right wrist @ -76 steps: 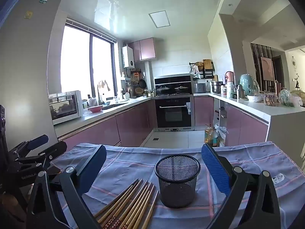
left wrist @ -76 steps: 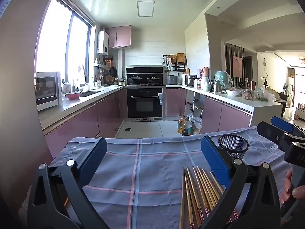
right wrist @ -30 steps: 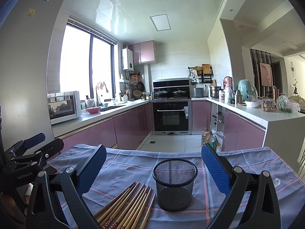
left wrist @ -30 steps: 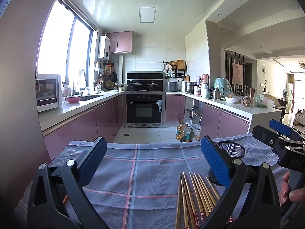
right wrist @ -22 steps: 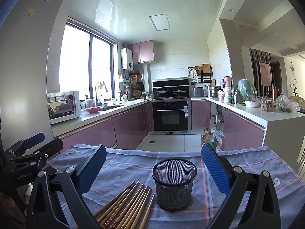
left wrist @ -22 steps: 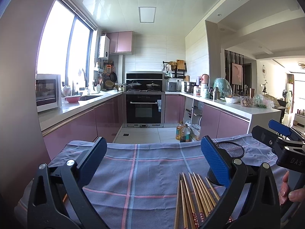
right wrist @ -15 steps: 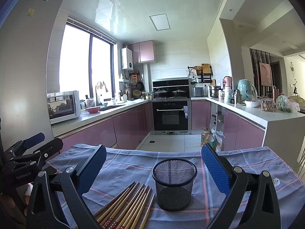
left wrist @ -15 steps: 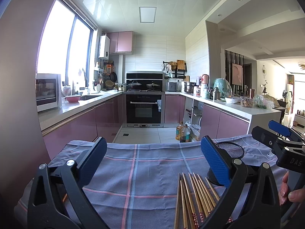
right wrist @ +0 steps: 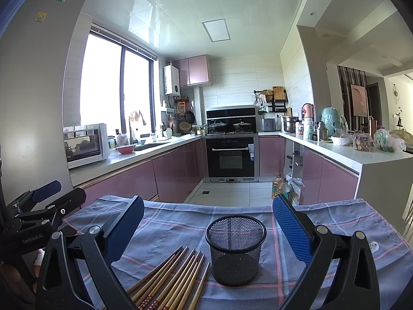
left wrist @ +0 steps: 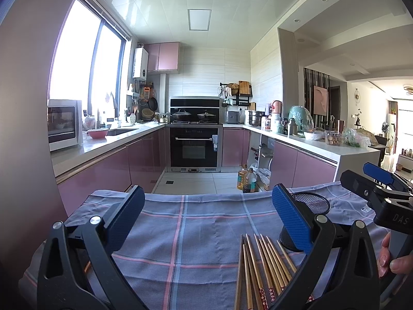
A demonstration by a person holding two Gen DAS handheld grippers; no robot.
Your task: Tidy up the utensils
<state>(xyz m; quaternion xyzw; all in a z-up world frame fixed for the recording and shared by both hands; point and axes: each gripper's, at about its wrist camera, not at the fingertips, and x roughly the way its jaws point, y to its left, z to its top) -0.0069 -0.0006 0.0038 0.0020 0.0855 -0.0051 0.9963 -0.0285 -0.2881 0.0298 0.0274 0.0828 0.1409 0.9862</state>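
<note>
Several wooden chopsticks (right wrist: pixel 175 279) lie side by side on a blue checked cloth (right wrist: pixel 167 227), just left of an upright black mesh cup (right wrist: pixel 235 248), which looks empty. My right gripper (right wrist: pixel 206 222) is open and empty, held above the cloth with the cup between its jaws' lines. My left gripper (left wrist: pixel 206 211) is open and empty, left of the chopsticks (left wrist: pixel 263 266). The cup (left wrist: pixel 309 211) shows behind its right finger. Each gripper shows in the other's view: the left one (right wrist: pixel 49 196) and the right one (left wrist: pixel 371 178).
The cloth-covered table ends at its far edge (left wrist: pixel 206 195), with the kitchen floor beyond. Pink cabinets line both sides, with an oven (left wrist: pixel 193 147) at the back. Oil bottles (left wrist: pixel 246 179) stand on the floor.
Both views tilted slightly upward since 2.5 s ago, then held nearly still. Chopsticks and cup have not moved.
</note>
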